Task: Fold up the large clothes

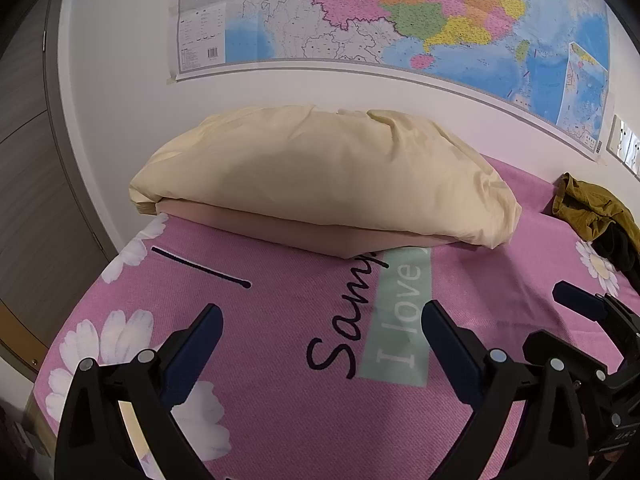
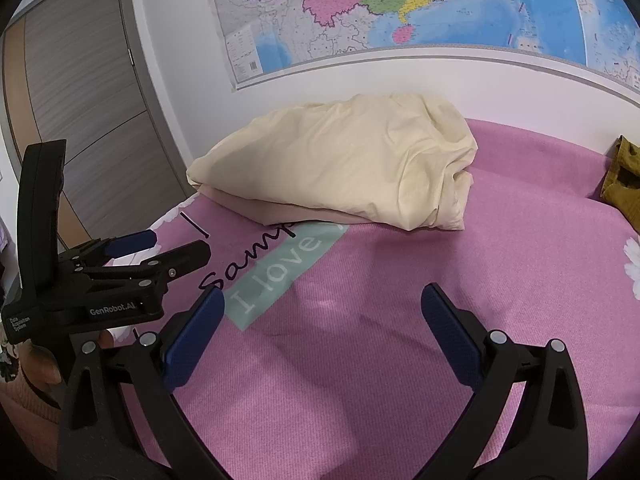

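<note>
Pink woven bed cover (image 1: pixel 280 360), and the clothes to fold lie at its far right edge.

The largest thing is the pink cover with white daisies and printed words, spread flat over the bed; on it, near the wall, rests a cream soft pillow (image 1: pixel 320 176) on a pale pink folded layer (image 1: pixel 304 232). The crumpled mustard-brown garment (image 1: pixel 592 208) lies in a heap at the far right, touching something black (image 1: pixel 616 248), well apart from both tools. I judge it light, limp and not slippery; it should be taken at an outer edge such as a hem or shoulder, not in the bunched middle. The left gripper (image 1: pixel 322 320) and the right gripper (image 2: pixel 322 304) both hang over the cover with jaws wide apart, holding nothing.
</note>
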Demonstrator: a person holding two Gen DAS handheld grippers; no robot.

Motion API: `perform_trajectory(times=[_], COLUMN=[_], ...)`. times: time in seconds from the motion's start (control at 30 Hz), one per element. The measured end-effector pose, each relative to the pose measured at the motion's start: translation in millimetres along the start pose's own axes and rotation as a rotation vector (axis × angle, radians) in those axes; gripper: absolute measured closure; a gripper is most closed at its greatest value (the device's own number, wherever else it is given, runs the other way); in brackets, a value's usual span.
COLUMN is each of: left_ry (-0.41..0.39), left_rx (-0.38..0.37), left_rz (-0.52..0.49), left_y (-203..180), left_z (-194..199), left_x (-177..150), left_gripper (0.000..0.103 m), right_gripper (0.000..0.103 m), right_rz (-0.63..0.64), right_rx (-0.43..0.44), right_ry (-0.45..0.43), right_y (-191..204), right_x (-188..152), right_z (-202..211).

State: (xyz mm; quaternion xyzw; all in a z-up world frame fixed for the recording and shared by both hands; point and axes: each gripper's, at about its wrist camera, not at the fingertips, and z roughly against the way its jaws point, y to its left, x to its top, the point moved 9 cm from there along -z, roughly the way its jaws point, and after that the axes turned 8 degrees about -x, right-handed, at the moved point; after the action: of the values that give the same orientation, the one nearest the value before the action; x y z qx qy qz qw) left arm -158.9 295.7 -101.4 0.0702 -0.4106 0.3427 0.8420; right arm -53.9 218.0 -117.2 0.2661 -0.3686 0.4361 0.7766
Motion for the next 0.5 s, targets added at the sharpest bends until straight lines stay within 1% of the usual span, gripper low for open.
perform_trajectory(times=[0.5], left_ry=[-0.002], left_rx=[0.003], left_rz=[-0.002], left_y=[-1.6], left_z=[0.3], left_x=[0.5], left_gripper=[0.007], right_gripper=[0.006], right_rz=[0.000], right_rx=[0.001], right_ry=[0.002], right_y=[0.6], right_x=[-0.5], right_z=[0.1])
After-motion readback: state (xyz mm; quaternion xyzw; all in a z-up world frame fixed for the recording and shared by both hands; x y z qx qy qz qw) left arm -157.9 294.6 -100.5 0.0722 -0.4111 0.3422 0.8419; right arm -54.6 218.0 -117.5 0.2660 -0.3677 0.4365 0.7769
